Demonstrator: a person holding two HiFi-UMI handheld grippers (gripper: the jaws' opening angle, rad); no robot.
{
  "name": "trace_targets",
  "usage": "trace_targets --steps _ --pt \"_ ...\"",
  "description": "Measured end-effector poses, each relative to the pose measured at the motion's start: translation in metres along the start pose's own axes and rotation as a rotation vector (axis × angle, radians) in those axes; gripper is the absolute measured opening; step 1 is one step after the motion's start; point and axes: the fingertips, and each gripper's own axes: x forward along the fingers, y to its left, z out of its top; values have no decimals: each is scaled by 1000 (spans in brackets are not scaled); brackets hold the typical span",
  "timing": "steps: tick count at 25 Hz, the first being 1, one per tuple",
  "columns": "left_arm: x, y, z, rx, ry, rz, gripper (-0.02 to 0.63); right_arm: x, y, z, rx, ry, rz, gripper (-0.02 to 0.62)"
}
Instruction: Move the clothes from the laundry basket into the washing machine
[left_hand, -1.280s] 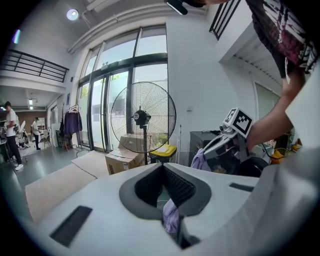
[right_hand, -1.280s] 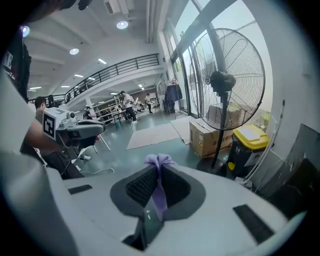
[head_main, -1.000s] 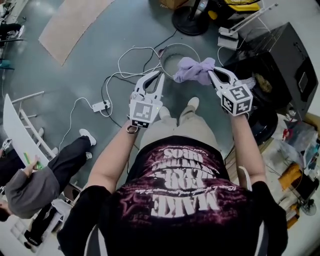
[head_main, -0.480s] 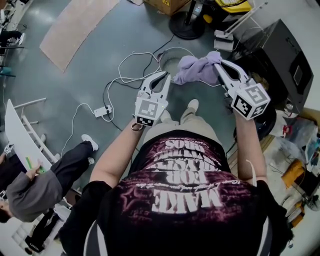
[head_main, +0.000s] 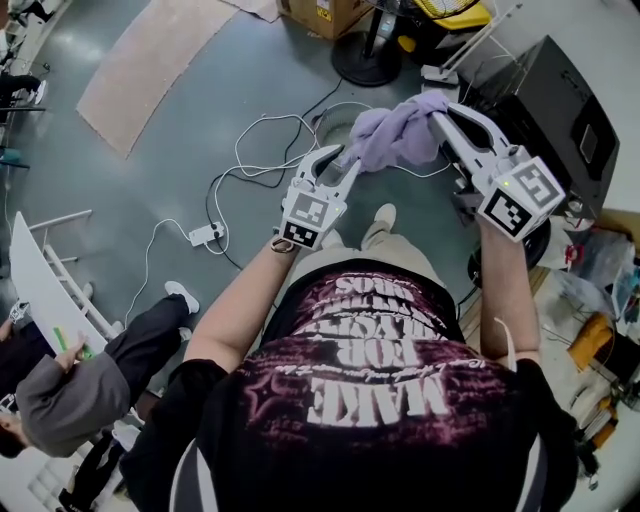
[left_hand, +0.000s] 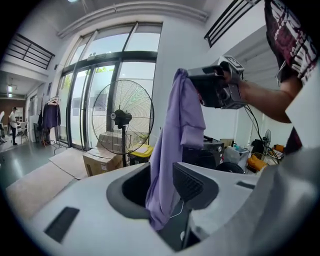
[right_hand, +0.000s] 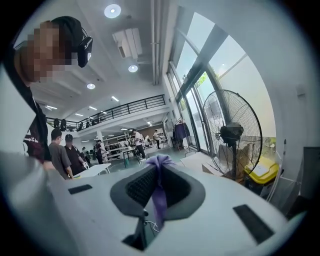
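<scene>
The right tool (head_main: 437, 113) is clamped on the top of a purple cloth (head_main: 392, 138), which is held up in the air. The left tool (head_main: 338, 163) is beside it. Its jaws have just been opening and stand apart, with the cloth's lower end hanging between them.

Lavender garment (head_main: 392, 138): bunched, held in the air, near the dark washing machine (head_main: 560, 100). Top end pinched in the right claw (head_main: 438, 108). Tail hangs loose between the left claw (head_main: 338, 162) jaws, which have just been opening.
</scene>
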Motion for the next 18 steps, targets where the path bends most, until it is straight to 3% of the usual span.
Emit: trace_targets --steps 8,15,16,17,18 --pt "41 -13 -21 40 95 -53 227 -11 27 48 1 -80 86 31" --pt "72 -18 -46 53 184 -32 235 -20 46 77 -27 -124 137 32" --pt "74 -15 -47 50 189 -17 230 -22 47 79 -21 -132 141 32" --pt "75 -12 -47 48 189 0 171 -24 47 81 -11 -139 144 32" --pt "75 -9 -46 45 186 16 67 -27 47 82 0 -147 145 31"
